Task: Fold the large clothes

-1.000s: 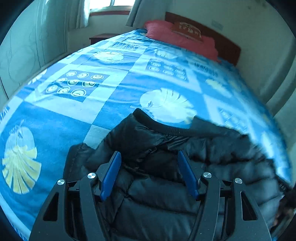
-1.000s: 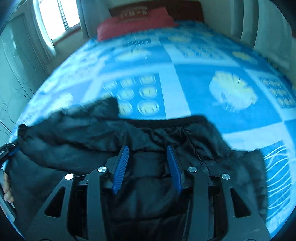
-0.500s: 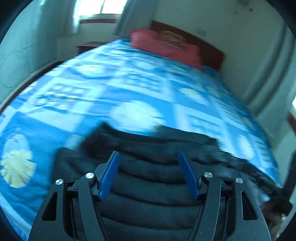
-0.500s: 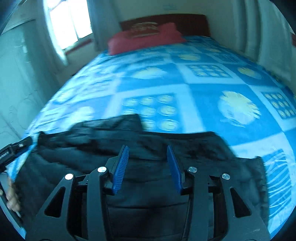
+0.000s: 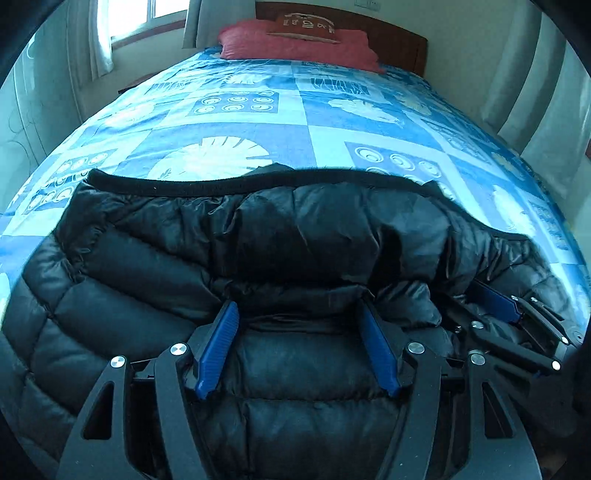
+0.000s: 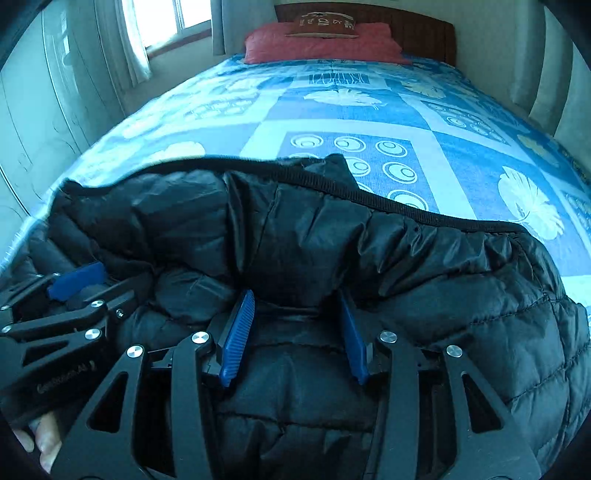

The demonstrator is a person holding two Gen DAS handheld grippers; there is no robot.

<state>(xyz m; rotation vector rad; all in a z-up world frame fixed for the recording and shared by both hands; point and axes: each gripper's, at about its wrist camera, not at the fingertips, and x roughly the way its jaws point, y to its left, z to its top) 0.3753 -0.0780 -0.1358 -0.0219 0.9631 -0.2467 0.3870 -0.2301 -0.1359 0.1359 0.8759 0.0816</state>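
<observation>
A black puffer jacket [image 5: 332,229] lies on the near end of a bed with a blue patterned cover [image 5: 295,122], its ribbed edge turned toward the pillows. My left gripper [image 5: 297,304] is shut on a puffy fold of it, and padding bulges up between the blue pads. My right gripper [image 6: 295,295] is shut on another fold of the jacket [image 6: 314,229]. The two grippers stand close together. One blue pad [image 5: 495,301] of the right gripper shows at the right of the left wrist view, and a pad [image 6: 77,280] of the left gripper shows at the left of the right wrist view.
A red pillow [image 5: 295,40] lies against the dark wooden headboard [image 6: 424,29] at the far end of the bed. There is a window with curtains [image 6: 133,44] at the far left and pale curtains [image 5: 535,92] along the right. A person's fingers [image 6: 40,443] show at the bottom left.
Both grippers have moved toward each other with the jacket between their pads. The jacket has bunched up between them, and each gripper now shows large in the other's view.
</observation>
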